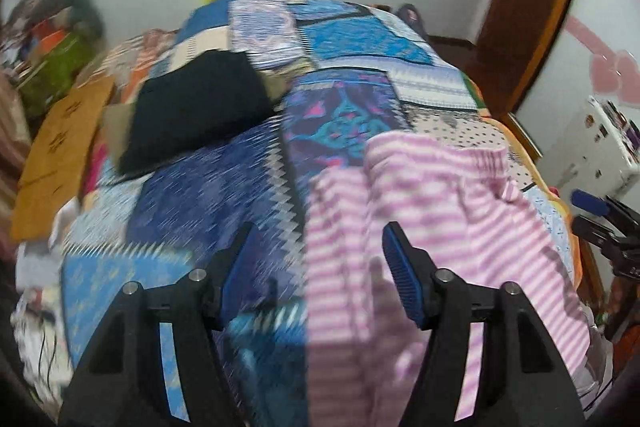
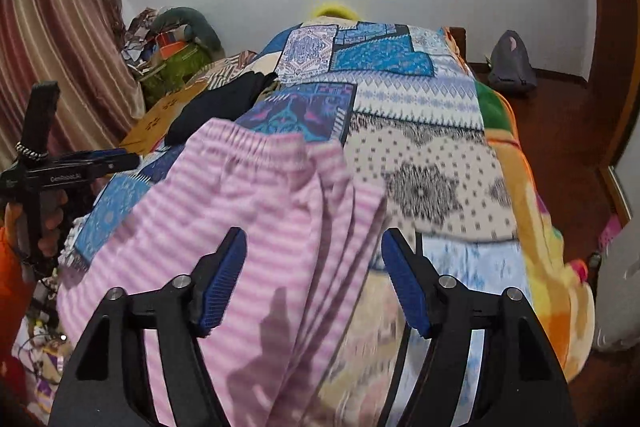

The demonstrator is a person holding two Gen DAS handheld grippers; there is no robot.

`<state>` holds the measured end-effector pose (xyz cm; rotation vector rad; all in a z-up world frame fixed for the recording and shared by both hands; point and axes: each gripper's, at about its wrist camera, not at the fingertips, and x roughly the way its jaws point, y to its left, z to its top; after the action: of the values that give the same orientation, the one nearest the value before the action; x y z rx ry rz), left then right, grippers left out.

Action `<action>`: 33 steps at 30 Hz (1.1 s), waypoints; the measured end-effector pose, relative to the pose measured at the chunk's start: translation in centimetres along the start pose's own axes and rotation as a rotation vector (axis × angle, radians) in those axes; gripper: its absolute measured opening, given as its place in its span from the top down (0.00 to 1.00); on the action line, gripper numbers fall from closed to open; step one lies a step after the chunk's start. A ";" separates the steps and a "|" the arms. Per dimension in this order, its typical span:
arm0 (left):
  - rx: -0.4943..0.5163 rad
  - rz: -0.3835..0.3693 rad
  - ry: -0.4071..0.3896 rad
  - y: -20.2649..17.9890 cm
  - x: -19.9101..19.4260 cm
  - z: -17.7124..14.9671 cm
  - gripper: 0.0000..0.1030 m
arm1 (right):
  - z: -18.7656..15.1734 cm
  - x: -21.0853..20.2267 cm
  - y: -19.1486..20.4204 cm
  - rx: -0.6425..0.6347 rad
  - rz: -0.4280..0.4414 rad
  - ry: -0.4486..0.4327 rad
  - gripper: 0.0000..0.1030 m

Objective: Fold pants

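Note:
Pink-and-white striped pants (image 1: 432, 227) lie on a patchwork bedspread (image 1: 224, 195), waistband toward the far end. In the right wrist view the pants (image 2: 256, 211) fill the left and middle, elastic waistband at the top. My left gripper (image 1: 318, 243) is open and empty, above the pants' left edge. My right gripper (image 2: 314, 247) is open and empty, above the pants' right edge. The right gripper also shows at the right edge of the left wrist view (image 1: 600, 215), and the left gripper at the left edge of the right wrist view (image 2: 92, 161).
A black folded garment (image 1: 196, 111) lies on the far left of the bed beside a brown cardboard sheet (image 1: 60, 155). Clutter (image 2: 172, 43) and a curtain (image 2: 60, 47) stand at the left. A grey bag (image 2: 512, 63) sits on the floor at the right.

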<state>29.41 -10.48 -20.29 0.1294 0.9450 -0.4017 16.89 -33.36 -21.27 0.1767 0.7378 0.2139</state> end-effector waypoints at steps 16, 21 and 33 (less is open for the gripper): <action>0.122 -0.169 0.097 -3.1 7.6 3.0 0.77 | 2.6 8.9 -0.2 -0.085 0.104 0.095 0.91; 0.151 -0.115 0.060 -3.4 6.9 2.9 0.85 | 2.7 7.9 0.2 -0.132 0.065 0.029 0.95; 0.121 0.023 0.002 -2.1 4.2 3.8 0.87 | 4.0 6.2 -0.2 -0.096 -0.003 0.019 0.87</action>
<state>33.64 -14.60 -21.35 0.2511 0.9200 -0.4376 24.13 -32.36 -22.40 0.0820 0.7448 0.2484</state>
